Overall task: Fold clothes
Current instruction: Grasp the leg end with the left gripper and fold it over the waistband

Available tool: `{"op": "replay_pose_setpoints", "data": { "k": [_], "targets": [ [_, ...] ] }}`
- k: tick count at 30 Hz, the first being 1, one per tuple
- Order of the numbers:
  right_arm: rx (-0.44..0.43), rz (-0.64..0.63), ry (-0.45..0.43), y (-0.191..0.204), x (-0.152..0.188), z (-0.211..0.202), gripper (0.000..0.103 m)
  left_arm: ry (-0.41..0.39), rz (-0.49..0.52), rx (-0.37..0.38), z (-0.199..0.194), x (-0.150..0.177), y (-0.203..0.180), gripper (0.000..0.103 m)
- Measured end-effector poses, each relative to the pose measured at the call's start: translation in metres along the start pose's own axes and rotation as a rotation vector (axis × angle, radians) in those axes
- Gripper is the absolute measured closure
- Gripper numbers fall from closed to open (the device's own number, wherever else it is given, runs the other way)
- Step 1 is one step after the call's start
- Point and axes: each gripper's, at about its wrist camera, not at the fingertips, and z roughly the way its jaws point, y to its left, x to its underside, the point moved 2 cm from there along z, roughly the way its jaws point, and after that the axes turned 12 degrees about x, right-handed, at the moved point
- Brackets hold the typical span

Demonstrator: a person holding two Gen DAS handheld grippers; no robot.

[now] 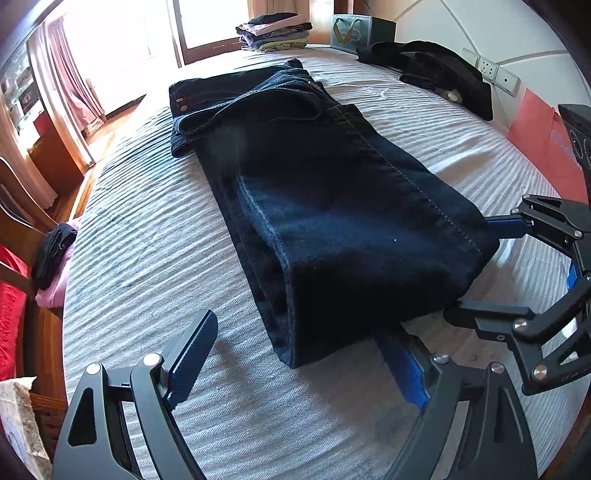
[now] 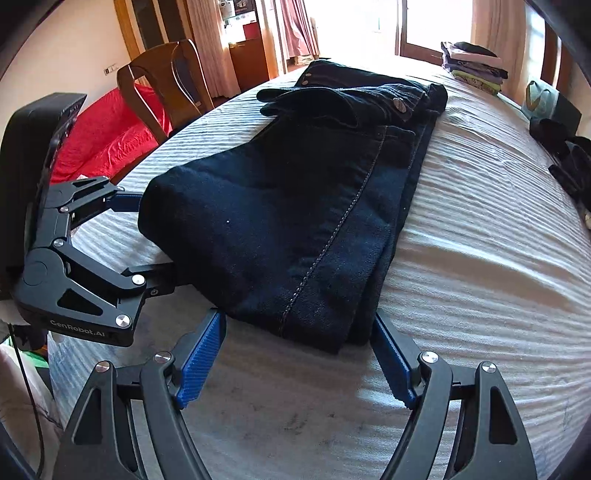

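Dark indigo denim jeans point(image 1: 325, 192), folded into a long thick bundle, lie across the middle of the white ribbed bedspread point(image 1: 147, 258), waistband and metal buttons at the far end, the folded end nearest both tools; at the left of the room a brown wooden chair point(image 2: 166, 77) stands by the bed edge with a red cloth point(image 2: 99, 136) behind it and pink curtains point(image 1: 74, 74) beyond; the left gripper point(image 1: 306, 354) sits low at the near end of the bundle with its jaws spread wide, its left blue-padded finger resting on bare bedspread and its right finger tucked under the fold's near corner, so nothing is pinched; the right gripper point(image 2: 299, 354) is likewise at the near end, jaws wide, one ridged blue pad on each side of the folded end, just beside the cloth and clamping nothing; in each view the other tool shows at the side with its fingers against or under the edge of the jeans, how deep I cannot tell; further right, a stack of folded clothes point(image 2: 476, 66) sits at the far corner of the bed, a teal gift bag point(image 1: 351, 33) near it, and a heap of loose black garments point(image 1: 439, 70) lies by the white padded headboard point(image 1: 480, 29).
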Motion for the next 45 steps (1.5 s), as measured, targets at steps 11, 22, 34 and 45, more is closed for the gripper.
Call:
{"op": "replay_pose_setpoints", "data": {
  "k": [11, 22, 34, 45],
  "targets": [
    [-0.061, 0.116, -0.167, -0.022, -0.057, -0.051, 0.053, -0.135, 0.106, 0.083, -0.065, -0.066, 0.003, 0.083],
    [-0.028, 0.104, -0.308, -0.078, -0.254, -0.019, 0.054, -0.246, 0.095, 0.046, -0.039, -0.256, 0.108, 0.086],
    [-0.006, 0.415, -0.005, -0.184, -0.306, 0.207, 0.053, -0.032, 0.097, 0.000, 0.167, -0.337, 0.184, 0.084],
    [0.026, 0.434, 0.029, -0.187, -0.310, 0.157, 0.032, 0.007, 0.031, 0.091, 0.116, -0.337, 0.182, 0.009]
  ]
}}
